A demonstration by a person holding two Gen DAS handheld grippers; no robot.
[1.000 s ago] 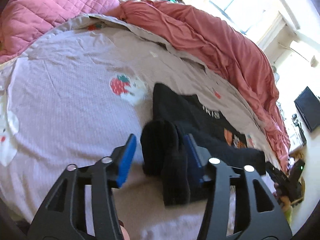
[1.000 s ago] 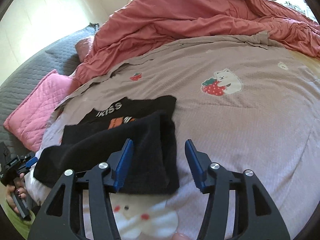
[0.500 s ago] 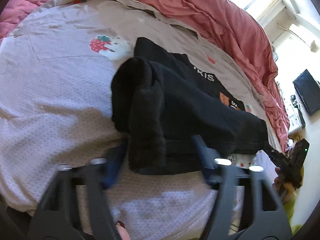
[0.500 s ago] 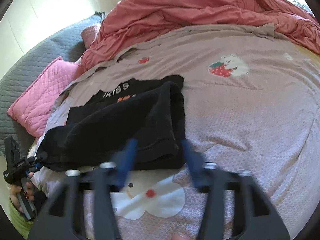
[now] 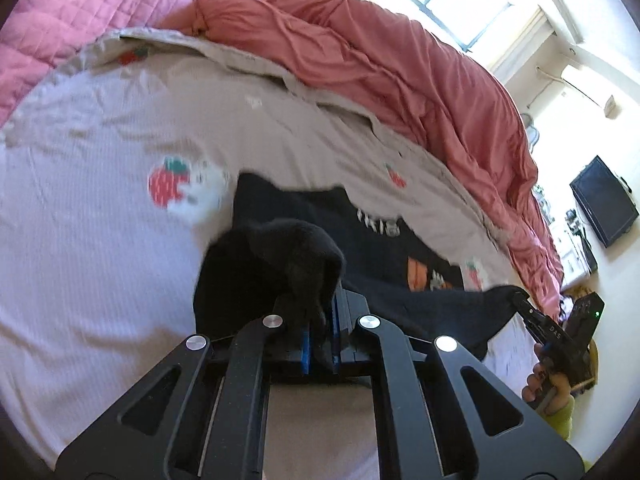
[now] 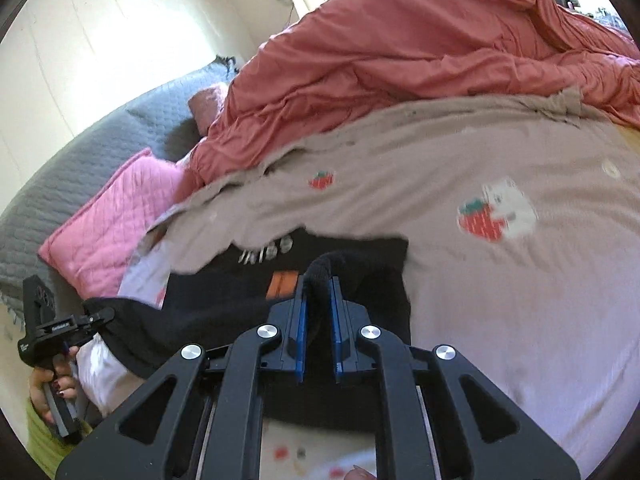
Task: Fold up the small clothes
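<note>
A black garment [image 5: 380, 248] with a white and orange print lies on the pale strawberry-print bedsheet [image 5: 100, 220]. My left gripper [image 5: 320, 320] is shut on a bunched corner of its near edge, and the fabric covers the fingertips. In the same view my right gripper [image 5: 520, 300] pinches the opposite corner at far right. In the right wrist view my right gripper [image 6: 318, 292] is shut on a fold of the black garment [image 6: 372, 264]. My left gripper [image 6: 106, 314] holds the other corner at far left. The near edge hangs stretched between the two.
A salmon duvet [image 5: 400, 60] is heaped along the far side of the bed. A pink quilted pillow [image 6: 112, 220] leans on a grey quilted headboard [image 6: 100, 140]. A dark screen [image 5: 604, 200] hangs on the wall at right.
Both grippers went from open over the garment's near corners to shut on them. The pinched edge has come up off the sheet.
</note>
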